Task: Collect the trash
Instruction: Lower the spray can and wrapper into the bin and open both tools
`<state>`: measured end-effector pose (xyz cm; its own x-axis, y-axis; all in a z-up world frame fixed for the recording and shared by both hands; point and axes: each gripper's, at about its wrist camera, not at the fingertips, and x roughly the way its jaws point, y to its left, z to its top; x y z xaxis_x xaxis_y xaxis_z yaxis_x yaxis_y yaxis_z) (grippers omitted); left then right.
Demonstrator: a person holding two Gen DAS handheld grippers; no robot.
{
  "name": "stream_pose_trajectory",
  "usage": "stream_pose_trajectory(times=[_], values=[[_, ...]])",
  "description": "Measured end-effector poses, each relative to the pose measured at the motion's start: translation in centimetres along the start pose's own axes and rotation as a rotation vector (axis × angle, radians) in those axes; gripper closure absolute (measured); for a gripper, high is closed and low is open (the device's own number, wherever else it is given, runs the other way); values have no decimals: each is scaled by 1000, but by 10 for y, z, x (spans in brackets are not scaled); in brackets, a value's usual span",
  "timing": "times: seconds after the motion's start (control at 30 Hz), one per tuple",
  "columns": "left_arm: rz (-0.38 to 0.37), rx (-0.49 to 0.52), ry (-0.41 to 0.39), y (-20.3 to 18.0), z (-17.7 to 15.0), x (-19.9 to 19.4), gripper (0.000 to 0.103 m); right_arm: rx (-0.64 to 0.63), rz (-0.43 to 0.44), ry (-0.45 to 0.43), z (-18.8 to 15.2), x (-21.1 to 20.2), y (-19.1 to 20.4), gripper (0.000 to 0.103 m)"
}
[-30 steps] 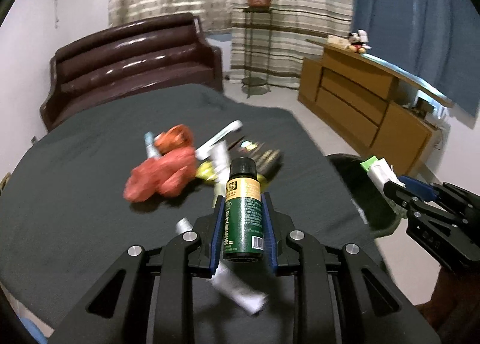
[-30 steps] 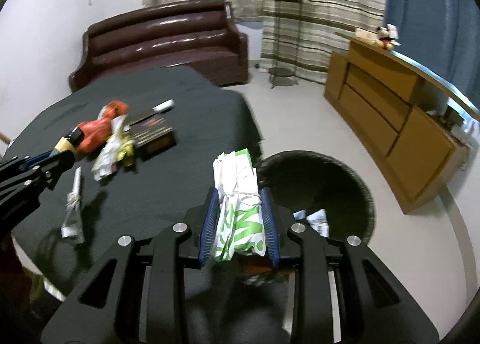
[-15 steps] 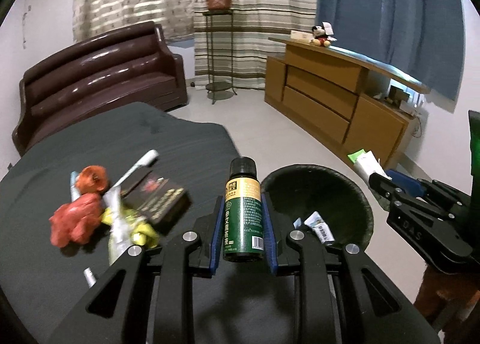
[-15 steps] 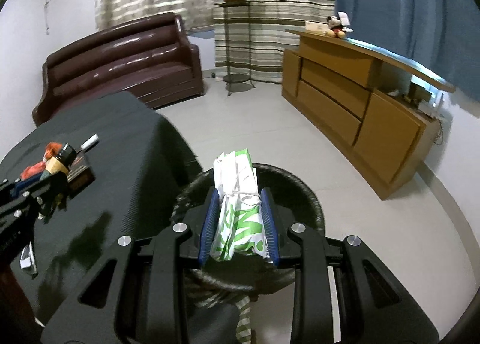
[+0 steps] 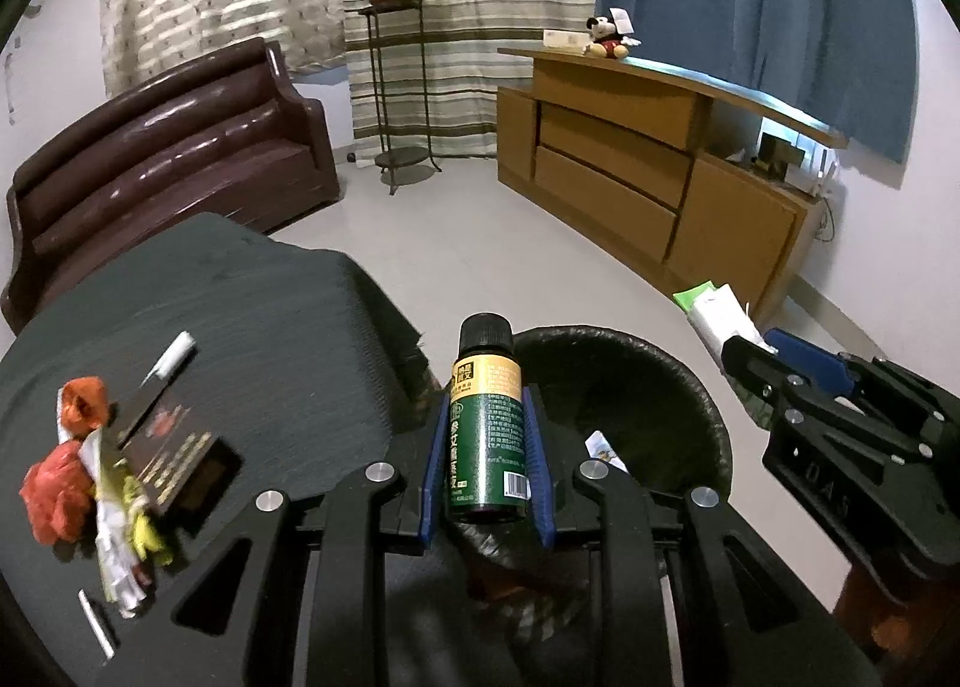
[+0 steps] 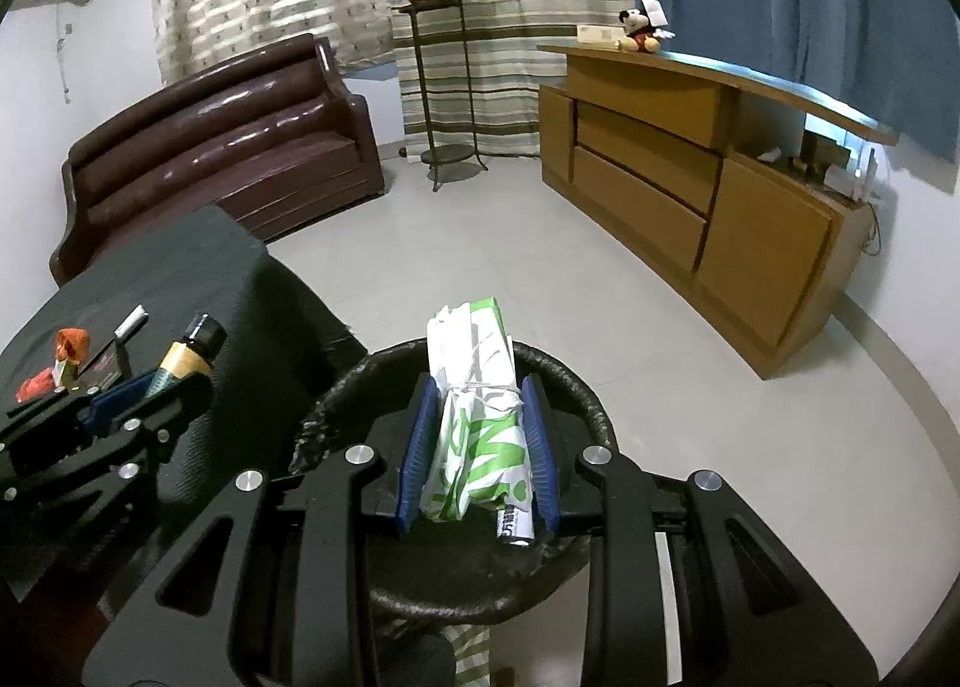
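Left gripper [image 5: 485,423]: clamped on a green bottle [image 5: 487,435] with a black cap, held over the near rim of the black bin [image 5: 708,405].
Right gripper [image 6: 478,435]: pinching a green-and-white tied bag [image 6: 477,417] above the bin.
Table [image 5: 270,315]: red wrapper [image 5: 57,483], dark box [image 5: 174,459] and white pen [image 5: 171,354] near its left edge.

The bin [image 5: 624,387] is placed on the floor just right of the desk [image 5: 270,321]. Wrappers [image 5: 114,513] and a box [image 5: 174,459] are spread on the desk's left part. A sofa [image 5: 162,159] is set far behind, a cabinet [image 5: 648,171] far right.
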<state>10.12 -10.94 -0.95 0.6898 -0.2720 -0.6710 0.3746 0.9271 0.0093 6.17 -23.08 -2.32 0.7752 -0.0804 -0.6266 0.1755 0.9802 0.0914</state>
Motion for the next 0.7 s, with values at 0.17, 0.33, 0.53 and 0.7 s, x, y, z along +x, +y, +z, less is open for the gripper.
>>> stream_pose_trajectory(times=[0.17, 0.33, 0.53, 0.7], values=[[4, 11, 15, -7, 5, 13, 78, 29, -10, 10, 2, 10, -12, 74], [8, 13, 31, -9, 7, 20, 78, 45, -21, 17, 1, 17, -19, 74], [6, 27, 38, -13, 6, 24, 78, 51, -27, 27, 1, 23, -19, 74], [6, 25, 46, -14, 9, 26, 78, 49, -28, 35, -1, 26, -19, 74]])
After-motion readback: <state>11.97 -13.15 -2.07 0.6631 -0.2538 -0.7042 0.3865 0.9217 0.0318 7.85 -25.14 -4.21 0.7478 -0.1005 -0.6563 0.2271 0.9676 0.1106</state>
